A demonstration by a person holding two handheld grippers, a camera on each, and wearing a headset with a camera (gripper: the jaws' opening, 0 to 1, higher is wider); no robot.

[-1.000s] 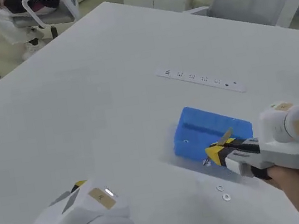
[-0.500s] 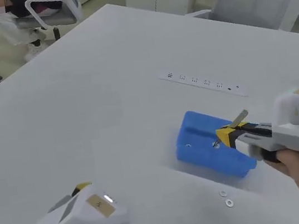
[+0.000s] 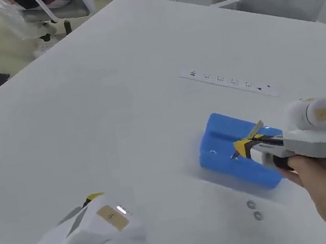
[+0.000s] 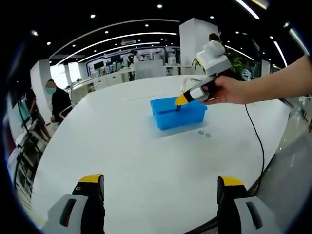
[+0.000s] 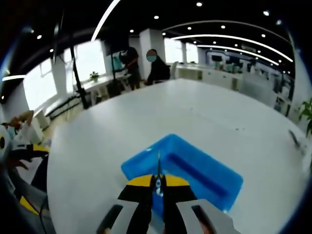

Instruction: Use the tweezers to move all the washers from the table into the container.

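My left tongs (image 4: 158,181) gape wide, empty. Two small flat metal ring washers (image 3: 251,205) lie on the smooth white table (image 3: 117,104), just beside my right tongs (image 5: 157,184). Those are clamped on thin pointed tweezers (image 5: 158,165), tip over the blue rectangular plastic container (image 5: 209,183).

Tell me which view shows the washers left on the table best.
The head view: two washers lie close together on the table, outside the blue container, seen from above. The left gripper view shows them as two distant specks. The right gripper view faces along the tweezers into the container.
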